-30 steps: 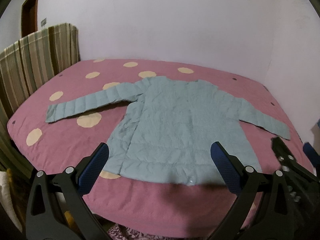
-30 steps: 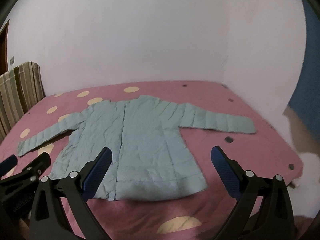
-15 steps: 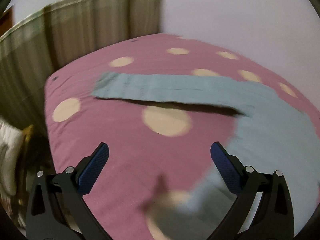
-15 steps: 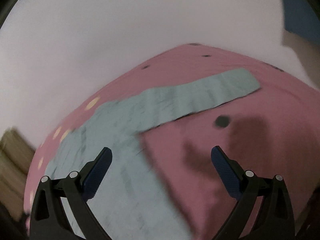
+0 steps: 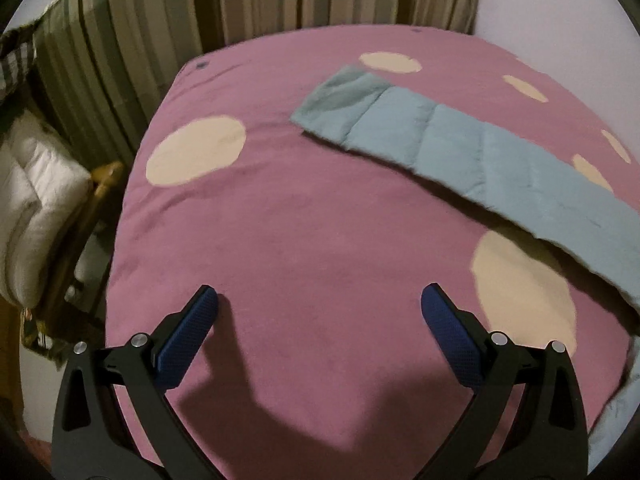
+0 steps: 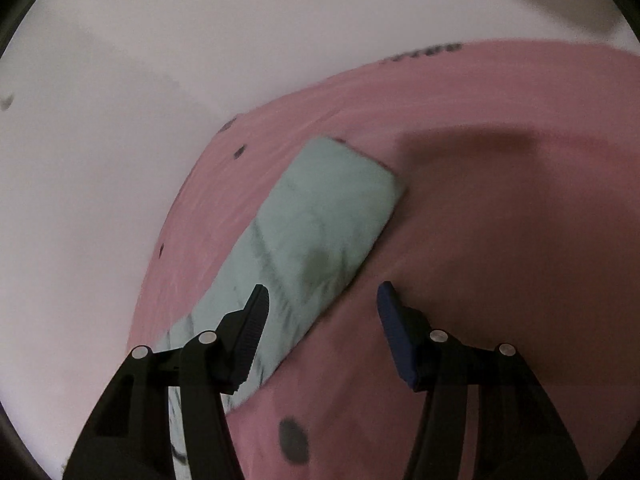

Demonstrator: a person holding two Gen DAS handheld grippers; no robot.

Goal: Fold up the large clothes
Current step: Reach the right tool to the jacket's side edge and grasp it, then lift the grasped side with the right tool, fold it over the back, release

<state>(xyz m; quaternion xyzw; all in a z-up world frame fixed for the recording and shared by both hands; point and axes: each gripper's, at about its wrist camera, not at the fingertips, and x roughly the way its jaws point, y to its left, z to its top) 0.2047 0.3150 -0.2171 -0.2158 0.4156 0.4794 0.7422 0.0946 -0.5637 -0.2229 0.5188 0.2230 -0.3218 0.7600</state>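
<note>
A light blue quilted jacket lies flat on the pink bed. In the left wrist view its left sleeve (image 5: 460,148) runs from the upper middle down to the right edge. My left gripper (image 5: 319,308) is open and empty, low over bare bedding short of that sleeve's cuff (image 5: 340,96). In the right wrist view the right sleeve (image 6: 320,224) lies diagonally, cuff end up. My right gripper (image 6: 320,300) is open, less wide than the left, and sits just above the sleeve's lower edge, its left finger over the fabric. The jacket's body is out of view.
The pink bed cover (image 5: 300,220) has cream dots. A striped headboard or sofa back (image 5: 160,20) stands behind the bed's left side. A white cushion on a wooden chair (image 5: 36,200) sits left of the bed. A white wall (image 6: 120,120) borders the bed's right side.
Both grippers have swung outward and dropped toward the sleeves. The left now looks at the left sleeve's cuff, the right is close over the right sleeve. The right jaws have narrowed.
</note>
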